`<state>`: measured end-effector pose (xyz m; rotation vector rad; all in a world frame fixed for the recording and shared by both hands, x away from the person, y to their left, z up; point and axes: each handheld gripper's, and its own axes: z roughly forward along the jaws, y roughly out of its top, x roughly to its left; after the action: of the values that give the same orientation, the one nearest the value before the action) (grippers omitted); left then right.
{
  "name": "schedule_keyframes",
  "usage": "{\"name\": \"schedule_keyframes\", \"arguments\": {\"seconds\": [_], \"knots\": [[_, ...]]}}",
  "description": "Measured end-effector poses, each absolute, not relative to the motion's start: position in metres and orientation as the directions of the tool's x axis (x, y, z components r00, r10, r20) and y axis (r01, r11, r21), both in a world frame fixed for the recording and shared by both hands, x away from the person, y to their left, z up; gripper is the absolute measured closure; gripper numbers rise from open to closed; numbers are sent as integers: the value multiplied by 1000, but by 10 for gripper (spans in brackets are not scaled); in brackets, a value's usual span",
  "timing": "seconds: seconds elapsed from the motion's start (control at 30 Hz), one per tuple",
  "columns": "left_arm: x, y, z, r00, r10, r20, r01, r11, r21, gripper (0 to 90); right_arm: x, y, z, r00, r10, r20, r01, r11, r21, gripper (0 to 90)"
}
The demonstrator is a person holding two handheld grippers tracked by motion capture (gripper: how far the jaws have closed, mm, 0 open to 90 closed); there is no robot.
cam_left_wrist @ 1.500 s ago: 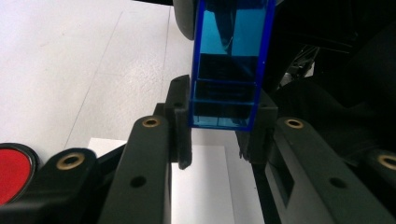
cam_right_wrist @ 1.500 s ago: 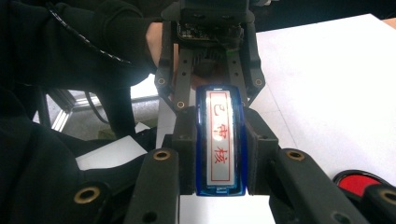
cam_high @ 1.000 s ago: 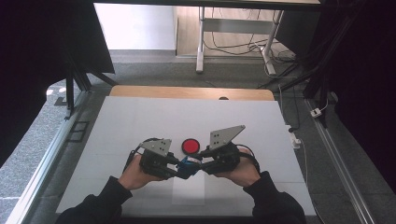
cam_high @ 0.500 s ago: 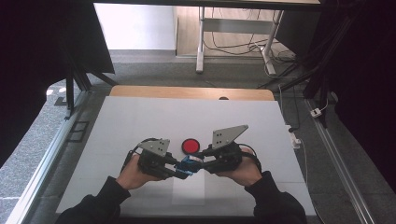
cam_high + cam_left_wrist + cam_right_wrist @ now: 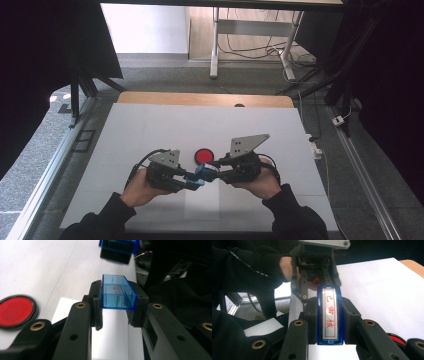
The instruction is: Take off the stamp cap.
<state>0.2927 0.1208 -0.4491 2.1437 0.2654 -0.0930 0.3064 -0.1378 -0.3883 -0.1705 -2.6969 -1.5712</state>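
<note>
My left gripper (image 5: 192,184) is shut on a clear blue cap (image 5: 117,292), its open hollow side facing up in the left gripper view. My right gripper (image 5: 204,172) is shut on a blue stamp (image 5: 329,315) whose white face bears red characters. In the high view the two grippers point at each other near the table's front middle, with the blue pieces (image 5: 201,175) almost meeting. The left gripper (image 5: 314,282) faces me in the right gripper view, just beyond the stamp's tip. A round red pad (image 5: 203,155) lies on the table right behind the grippers.
A white sheet of paper (image 5: 202,205) lies under the hands on the white table top (image 5: 150,130). A wooden strip (image 5: 200,99) runs along the far edge. Metal rails (image 5: 45,190) flank the table, and cables and a desk frame (image 5: 215,45) stand beyond it.
</note>
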Motion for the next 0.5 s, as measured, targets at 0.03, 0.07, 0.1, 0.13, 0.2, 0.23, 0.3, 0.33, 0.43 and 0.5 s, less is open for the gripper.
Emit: {"name": "schedule_keyframes", "arguments": {"seconds": [0.03, 0.07, 0.1, 0.13, 0.2, 0.23, 0.3, 0.33, 0.43, 0.5], "knots": [[291, 122, -448, 970, 170, -171, 237, -534, 812, 687, 306, -138, -388, -994, 91, 67, 103, 488, 867, 705], [290, 123, -448, 967, 184, -179, 251, -537, 805, 687, 307, -139, -388, -993, 95, 65, 104, 484, 869, 705], [289, 125, -447, 965, 192, -181, 258, -540, 801, 687, 307, -139, -388, -993, 95, 65, 104, 484, 869, 705], [288, 126, -446, 964, 201, -176, 259, -542, 799, 687, 307, -139, -388, -993, 98, 65, 105, 483, 869, 705], [286, 130, -445, 958, 218, -188, 279, -541, 794, 687, 307, -141, -387, -992, 109, 69, 113, 479, 870, 705], [285, 131, -444, 954, 229, -192, 288, -534, 795, 687, 307, -141, -387, -992, 109, 69, 113, 479, 870, 705], [283, 135, -442, 949, 252, -191, 300, -526, 796, 687, 307, -141, -387, -991, 112, 70, 116, 476, 872, 705], [282, 137, -442, 947, 261, -189, 304, -526, 794, 687, 308, -142, -387, -991, 115, 71, 118, 475, 872, 705], [278, 143, -441, 939, 299, -170, 312, -531, 788, 687, 309, -142, -387, -990, 119, 73, 122, 474, 872, 705], [276, 147, -440, 934, 311, -175, 324, -532, 783, 688, 309, -143, -388, -989, 122, 77, 127, 474, 872, 705]]}}
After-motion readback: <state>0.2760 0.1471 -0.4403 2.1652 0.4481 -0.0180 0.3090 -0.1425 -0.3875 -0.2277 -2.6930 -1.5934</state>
